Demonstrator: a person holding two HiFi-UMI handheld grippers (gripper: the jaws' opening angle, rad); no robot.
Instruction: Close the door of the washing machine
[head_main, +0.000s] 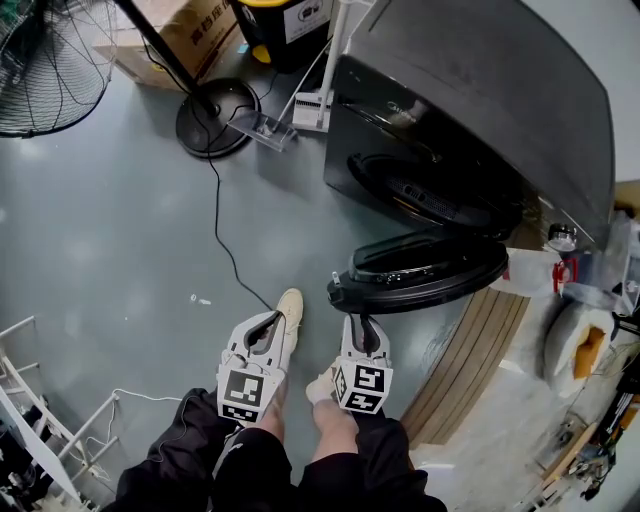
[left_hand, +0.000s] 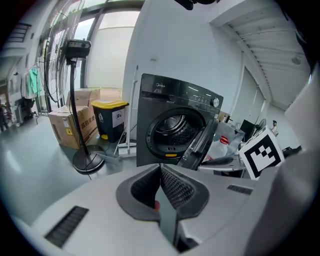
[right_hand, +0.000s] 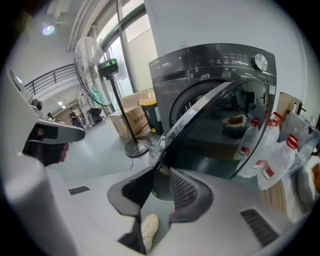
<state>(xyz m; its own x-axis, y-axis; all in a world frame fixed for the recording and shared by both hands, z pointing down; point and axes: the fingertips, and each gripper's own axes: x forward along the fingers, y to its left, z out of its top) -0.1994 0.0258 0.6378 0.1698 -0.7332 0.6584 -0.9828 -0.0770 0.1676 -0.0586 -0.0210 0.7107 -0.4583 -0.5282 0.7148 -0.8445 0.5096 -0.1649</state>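
Head view: one washing machine (head_main: 480, 90) stands far right, its single door (head_main: 430, 272) swung open toward me. My two grippers sit just below it: the left gripper (head_main: 274, 318) over bare floor (head_main: 100, 230), the right gripper (head_main: 361, 322) at the door's near rim. Left of the door the floor is open, crossed by one cable (head_main: 222, 240); planks (head_main: 480, 345) crowd the right.

Left gripper view: the jaws meet at their tips with nothing between them. The washing machine lies ahead, with one fan (left_hand: 75, 100) and one bin (left_hand: 111, 117) to its left.

Right gripper view: the jaws stand apart with the door's rim between them; whether the pads press on it I can't quite judge. One shoe (right_hand: 148, 229) shows below.
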